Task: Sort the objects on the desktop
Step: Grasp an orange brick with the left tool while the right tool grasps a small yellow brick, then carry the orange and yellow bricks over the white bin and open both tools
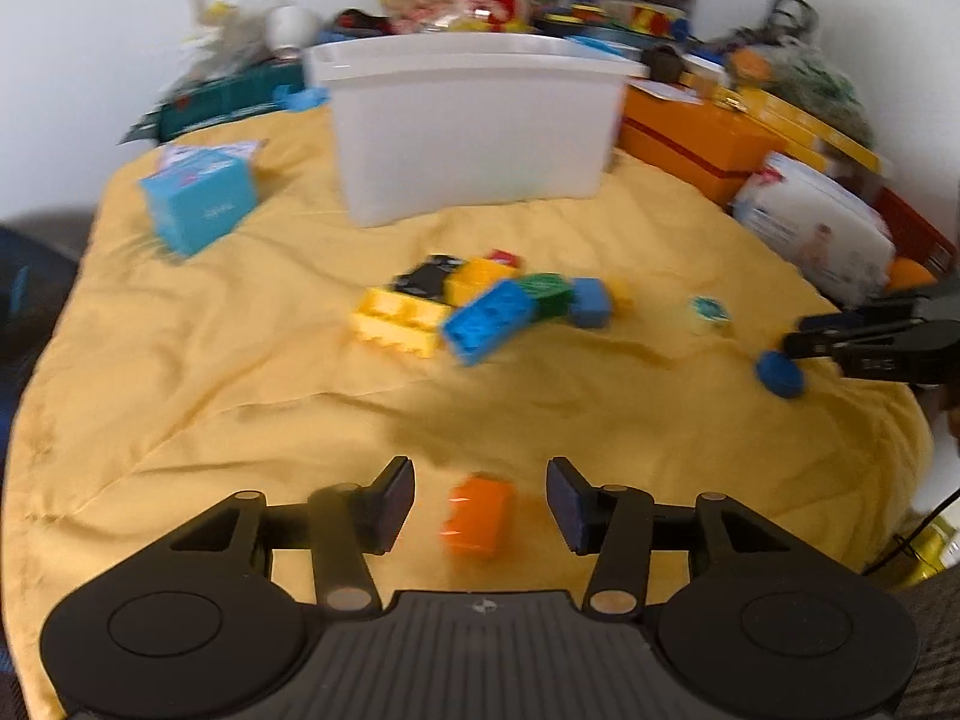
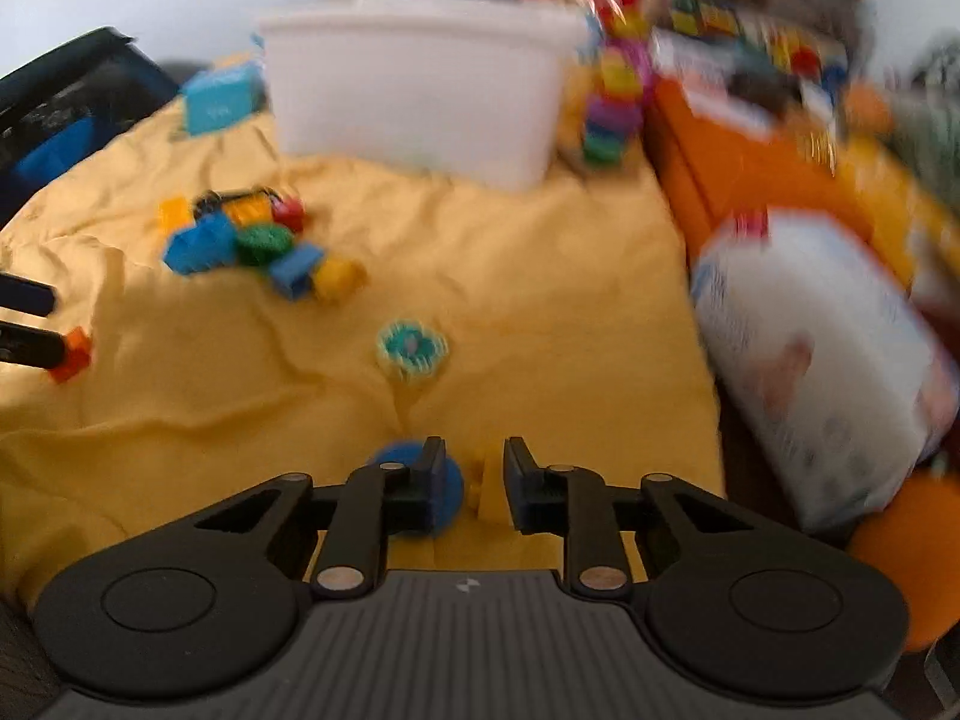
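The left claw (image 1: 480, 510) stands apart around an orange brick (image 1: 477, 516), pads not touching it. The right claw (image 2: 474, 483) looks nearly together and empty, a blue disc (image 2: 447, 489) just left of it, low in frame. On the rumpled yellow cloth (image 1: 240, 390) the disc may well slide aside. Only the right view shows the ring stack (image 2: 612, 102) beside the white bin (image 1: 474, 120).
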A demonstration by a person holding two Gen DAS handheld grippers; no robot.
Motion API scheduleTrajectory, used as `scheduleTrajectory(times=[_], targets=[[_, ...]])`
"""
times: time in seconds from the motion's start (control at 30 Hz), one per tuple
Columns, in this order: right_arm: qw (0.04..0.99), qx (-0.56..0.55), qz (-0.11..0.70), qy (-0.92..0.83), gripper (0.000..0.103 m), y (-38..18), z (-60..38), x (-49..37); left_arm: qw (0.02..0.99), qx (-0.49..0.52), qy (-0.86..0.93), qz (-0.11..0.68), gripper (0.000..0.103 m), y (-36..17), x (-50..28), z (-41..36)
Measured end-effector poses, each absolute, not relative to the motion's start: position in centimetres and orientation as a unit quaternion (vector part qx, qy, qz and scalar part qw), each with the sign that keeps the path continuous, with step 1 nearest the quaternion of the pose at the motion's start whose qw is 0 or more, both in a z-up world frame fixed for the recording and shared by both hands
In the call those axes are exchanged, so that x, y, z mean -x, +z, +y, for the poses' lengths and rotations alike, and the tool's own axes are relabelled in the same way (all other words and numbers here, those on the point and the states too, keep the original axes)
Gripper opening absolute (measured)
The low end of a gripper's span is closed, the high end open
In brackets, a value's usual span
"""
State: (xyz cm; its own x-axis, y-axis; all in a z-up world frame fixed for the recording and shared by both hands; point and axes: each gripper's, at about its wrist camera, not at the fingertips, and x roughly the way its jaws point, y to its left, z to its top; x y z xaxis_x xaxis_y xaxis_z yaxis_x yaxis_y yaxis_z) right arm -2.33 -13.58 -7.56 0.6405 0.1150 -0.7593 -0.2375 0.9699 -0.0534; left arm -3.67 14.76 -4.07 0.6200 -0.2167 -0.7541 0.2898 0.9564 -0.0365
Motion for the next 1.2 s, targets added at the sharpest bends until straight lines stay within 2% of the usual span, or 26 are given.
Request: scheduleTrajectory(times=[0.17,0.27,0.57,0.63,0.7,0.83,0.87,0.93,1.2], targets=[[0.895,0.037,0.439,0.074,0.022,-8.6,-16.1,1.3,0.896,-0.006,-0.111,0.429,0.053,-4.9,3.0,17.2],[0.897,0.043,0.433,0.078,0.017,-8.5,-16.1,1.6,0.888,0.010,-0.125,0.443,0.052,-5.8,2.7,17.1],[0.908,0.060,0.387,0.151,0.017,-5.3,-12.3,2.6,0.879,-0.005,-0.153,0.452,0.051,-7.1,2.6,15.5],[0.898,0.044,0.396,0.184,0.017,-5.6,-10.8,2.6,0.880,-0.016,-0.158,0.448,0.046,-7.1,2.7,15.1],[0.888,0.045,0.407,0.208,0.017,-6.4,-9.3,2.6,0.880,-0.028,-0.169,0.443,0.032,-7.1,3.0,14.6],[0.874,0.095,0.414,0.237,0.017,-7.8,-6.9,3.1,0.878,-0.052,-0.190,0.437,0.032,-7.0,3.6,13.6],[0.870,0.097,0.419,0.240,0.017,-8.2,-6.7,3.1,0.878,-0.055,-0.191,0.435,0.030,-7.0,3.7,13.4],[0.872,0.094,0.416,0.240,0.018,-8.4,-6.9,3.2,0.879,-0.048,-0.197,0.430,0.019,-6.9,3.7,13.6],[0.878,0.078,0.405,0.243,0.017,-6.7,-7.1,2.4,0.899,-0.008,-0.207,0.386,0.017,-2.7,2.0,14.4]])
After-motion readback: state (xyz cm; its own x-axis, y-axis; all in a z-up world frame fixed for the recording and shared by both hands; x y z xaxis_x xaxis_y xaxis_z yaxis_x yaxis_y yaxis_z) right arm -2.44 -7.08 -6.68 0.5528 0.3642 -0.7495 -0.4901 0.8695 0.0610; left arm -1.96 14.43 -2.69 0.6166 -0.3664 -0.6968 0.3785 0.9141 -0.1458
